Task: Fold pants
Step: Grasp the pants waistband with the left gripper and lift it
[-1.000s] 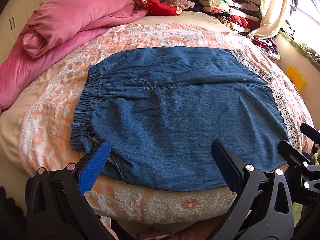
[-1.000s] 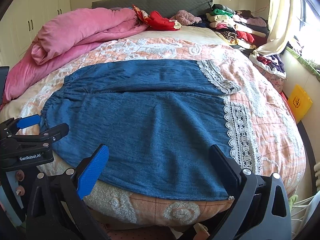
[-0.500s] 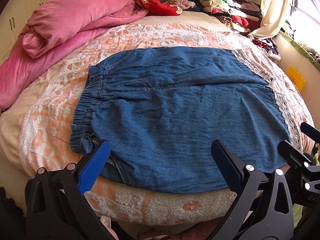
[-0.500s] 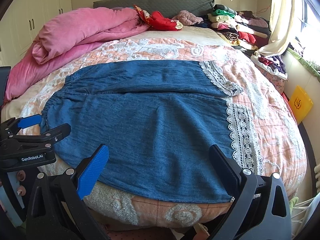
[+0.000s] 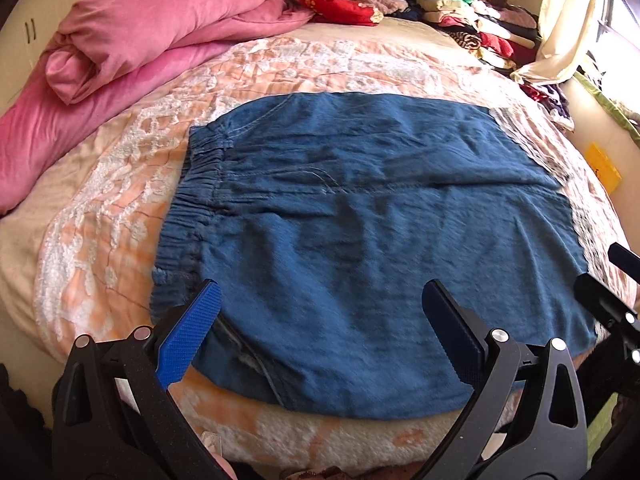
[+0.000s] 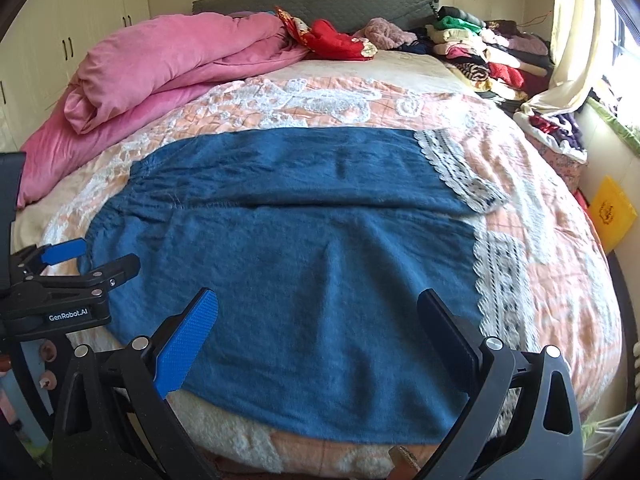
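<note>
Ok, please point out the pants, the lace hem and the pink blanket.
pants [image 6: 320, 280], right wrist view, near leg.
lace hem [image 6: 500, 280], right wrist view, near cuff.
pink blanket [image 5: 160, 24], left wrist view, top fold.

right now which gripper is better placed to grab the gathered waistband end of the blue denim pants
Left. The left gripper, open, hovers right by the gathered waistband of the blue denim pants; the right gripper sits nearer the lace hems.

Pants [image 5: 380, 232] on bed [image 5: 100, 240]
</note>
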Demonstrator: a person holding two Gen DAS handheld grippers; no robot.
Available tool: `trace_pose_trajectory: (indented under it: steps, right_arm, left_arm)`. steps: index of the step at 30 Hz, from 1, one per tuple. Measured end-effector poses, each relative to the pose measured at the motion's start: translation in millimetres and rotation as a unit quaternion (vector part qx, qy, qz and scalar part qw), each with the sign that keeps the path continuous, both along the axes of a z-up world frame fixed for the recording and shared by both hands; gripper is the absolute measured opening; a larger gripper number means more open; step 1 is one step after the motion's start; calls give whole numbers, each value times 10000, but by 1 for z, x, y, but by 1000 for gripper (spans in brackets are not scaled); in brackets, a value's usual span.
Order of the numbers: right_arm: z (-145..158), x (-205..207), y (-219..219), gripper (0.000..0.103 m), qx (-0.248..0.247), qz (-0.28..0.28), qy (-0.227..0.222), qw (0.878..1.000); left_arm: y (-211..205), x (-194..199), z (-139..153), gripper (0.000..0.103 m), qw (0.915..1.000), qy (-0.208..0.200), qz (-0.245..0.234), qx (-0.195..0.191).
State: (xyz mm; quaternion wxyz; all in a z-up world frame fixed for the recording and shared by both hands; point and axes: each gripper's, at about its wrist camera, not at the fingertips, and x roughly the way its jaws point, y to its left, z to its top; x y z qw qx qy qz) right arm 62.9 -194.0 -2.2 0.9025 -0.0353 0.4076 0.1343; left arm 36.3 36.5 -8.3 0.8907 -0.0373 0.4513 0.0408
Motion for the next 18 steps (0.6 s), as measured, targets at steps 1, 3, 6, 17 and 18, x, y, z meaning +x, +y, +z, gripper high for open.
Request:
trace_pose_trajectory:
  steps: [1,3,6,17,18]
  right_arm:
    - [0,6,2,99,-5,29,6,10000]
    - [2,18,6,99,-20,92,-20,10000]
    - [4,37,13,99,-47,189,-32,9998]
    - [7,127,49,99,-137,762,77,9970]
    - [7,138,55,99,-195,837,73,9963]
  left_arm:
    - [3,3,0,95,10000,19,18,-28]
    - [12,10,-1,95,9999,49,73,-93]
    - [27,22,1,95,9996,79,204,-177]
    - [90,77,2,95,9973,163,686,-208]
    - [95,82,1,95,9971,205,709,-169]
